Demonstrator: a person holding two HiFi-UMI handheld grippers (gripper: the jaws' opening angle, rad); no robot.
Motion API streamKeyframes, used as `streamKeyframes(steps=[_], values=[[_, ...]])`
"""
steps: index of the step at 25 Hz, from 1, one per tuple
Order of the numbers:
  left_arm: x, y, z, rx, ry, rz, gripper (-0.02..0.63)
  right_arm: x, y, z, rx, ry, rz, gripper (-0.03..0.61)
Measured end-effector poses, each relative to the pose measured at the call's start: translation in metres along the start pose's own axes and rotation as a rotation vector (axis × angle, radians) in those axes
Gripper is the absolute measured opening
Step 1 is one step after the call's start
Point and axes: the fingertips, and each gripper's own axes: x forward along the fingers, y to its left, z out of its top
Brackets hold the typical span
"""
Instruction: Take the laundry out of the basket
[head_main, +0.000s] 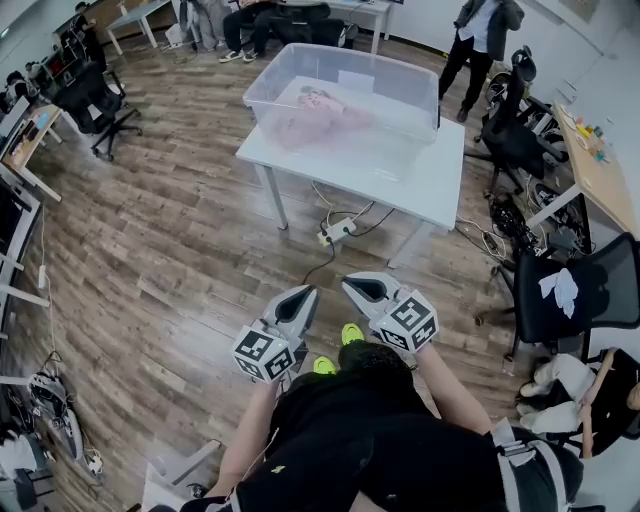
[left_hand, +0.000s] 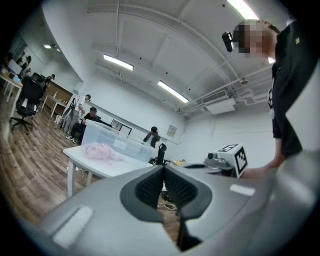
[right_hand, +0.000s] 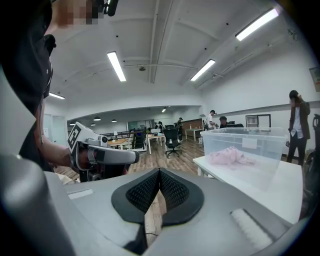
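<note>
Pink laundry (head_main: 322, 120) inside clear plastic basket (head_main: 405, 98)

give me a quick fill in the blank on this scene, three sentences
The laundry in the clear bin is ____ in colour.
The bin stands on a ____ table.
The left gripper and the right gripper both have their jaws ____, with nothing between them.
Missing words: pink; white; shut.

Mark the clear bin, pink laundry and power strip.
clear bin (head_main: 385, 92), head view, far wall.
pink laundry (head_main: 320, 120), head view, middle of the heap.
power strip (head_main: 337, 231), head view, its white body.
</note>
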Motion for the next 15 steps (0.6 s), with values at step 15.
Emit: streamKeyframes(steps=[15], values=[[0.046, 0.079, 0.038, 0.015, -0.023, 0.081, 0.009, 0.077, -0.068, 0.024, -0.002, -0.018, 0.081, 0.003]])
